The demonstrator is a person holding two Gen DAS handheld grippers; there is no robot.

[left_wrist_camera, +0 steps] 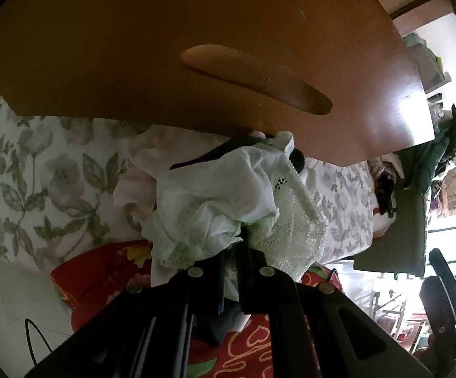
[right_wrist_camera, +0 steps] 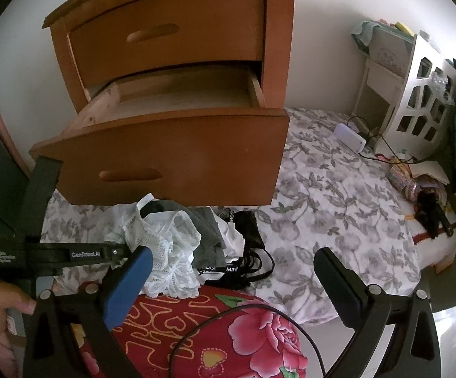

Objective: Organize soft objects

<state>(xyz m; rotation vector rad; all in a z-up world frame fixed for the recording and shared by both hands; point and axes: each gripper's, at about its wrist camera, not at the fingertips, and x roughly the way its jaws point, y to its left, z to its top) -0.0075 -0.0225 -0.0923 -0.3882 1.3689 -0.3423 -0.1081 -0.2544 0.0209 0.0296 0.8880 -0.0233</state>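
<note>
My left gripper (left_wrist_camera: 231,252) is shut on a bundle of white lace garments (left_wrist_camera: 228,201), held just below the front of the open lower drawer (left_wrist_camera: 259,63). In the right wrist view the left gripper (right_wrist_camera: 119,252) reaches in from the left, closed on the white lace garments (right_wrist_camera: 165,245). Grey and black garments (right_wrist_camera: 228,239) lie beside them on the floral bedsheet (right_wrist_camera: 338,204). My right gripper (right_wrist_camera: 231,271) is open and empty, above a red floral cushion (right_wrist_camera: 228,330). The open drawer (right_wrist_camera: 177,94) of the wooden nightstand (right_wrist_camera: 171,31) looks empty inside.
A white phone-like box (right_wrist_camera: 350,138) with a black cable lies on the bed. A white cut-out headboard (right_wrist_camera: 423,100) and small cabinet (right_wrist_camera: 376,88) stand at the back right. Dark clothes (right_wrist_camera: 432,211) and clutter sit at the bed's right edge.
</note>
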